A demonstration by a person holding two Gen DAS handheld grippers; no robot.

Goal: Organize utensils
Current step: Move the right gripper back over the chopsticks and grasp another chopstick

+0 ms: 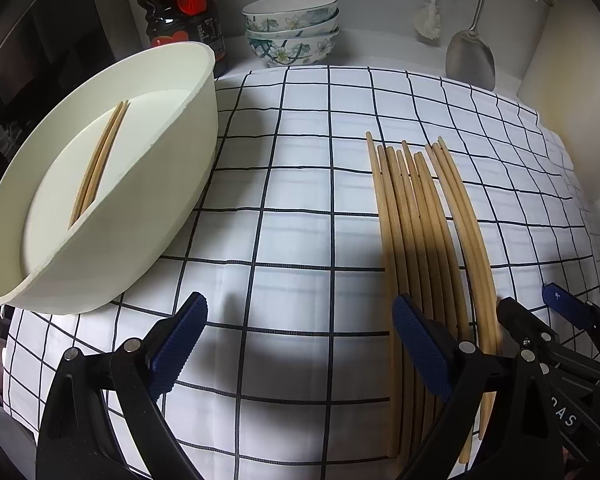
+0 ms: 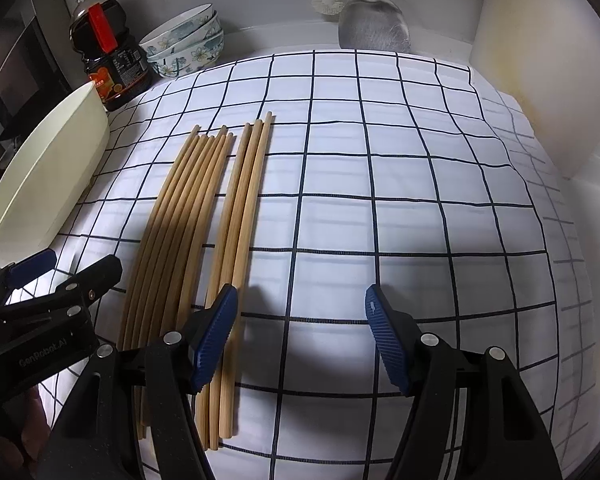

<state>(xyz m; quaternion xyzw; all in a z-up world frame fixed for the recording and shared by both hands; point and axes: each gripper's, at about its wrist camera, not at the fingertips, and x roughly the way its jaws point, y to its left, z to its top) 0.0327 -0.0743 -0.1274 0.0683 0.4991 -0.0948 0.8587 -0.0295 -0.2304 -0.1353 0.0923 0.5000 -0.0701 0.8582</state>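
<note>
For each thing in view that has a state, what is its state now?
Left claw: open, holds nothing.
Right claw: open, holds nothing.
White tub: holds two chopsticks.
Loose chopsticks: flat on the checked cloth.
Floral bowls: stacked.
Sauce bottle: upright, capped.

Black hand-held gripper [image 1: 300, 344]; ribbed blue pads [image 1: 180, 344]; silver screws.
</note>
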